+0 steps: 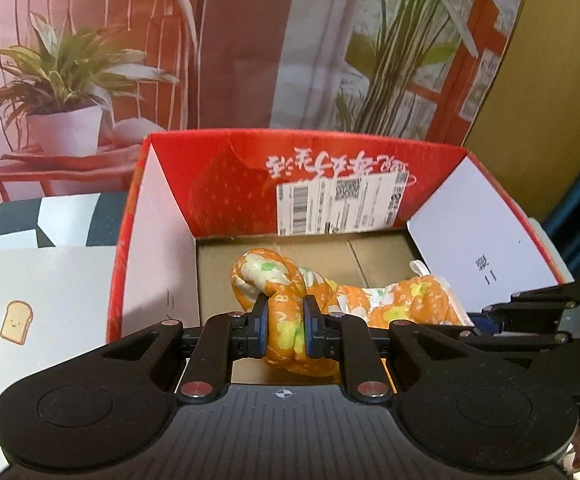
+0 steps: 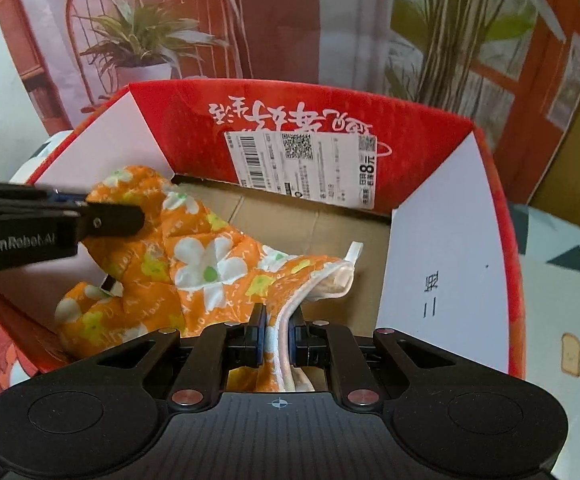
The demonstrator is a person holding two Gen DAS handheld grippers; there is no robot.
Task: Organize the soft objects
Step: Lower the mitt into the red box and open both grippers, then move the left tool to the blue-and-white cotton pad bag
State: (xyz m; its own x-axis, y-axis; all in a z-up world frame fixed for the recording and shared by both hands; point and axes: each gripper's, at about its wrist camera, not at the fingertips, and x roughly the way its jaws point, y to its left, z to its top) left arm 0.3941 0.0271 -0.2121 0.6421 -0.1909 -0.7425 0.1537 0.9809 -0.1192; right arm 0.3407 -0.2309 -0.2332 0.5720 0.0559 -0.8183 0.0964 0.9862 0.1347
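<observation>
While both grippers pointed down into the red cardboard box (image 1: 226,184), an orange flowered oven mitt (image 2: 210,272) hung inside it, over the brown bottom. The left gripper (image 1: 286,330) was clamped on the mitt's bunched finger end; the right gripper (image 2: 278,338) pinched its white-trimmed cuff, nearer the box's right wall.

Looking like a staged home corner rather than a real room: a printed backdrop (image 1: 250,40) showing a red wire chair (image 1: 82,40) and potted plants, standing behind the table (image 1: 42,280) with its toast-pattern cover. Sitting open at the table's far edge, a used red shipping carton (image 2: 290,120) bearing a courier label (image 2: 302,164).
</observation>
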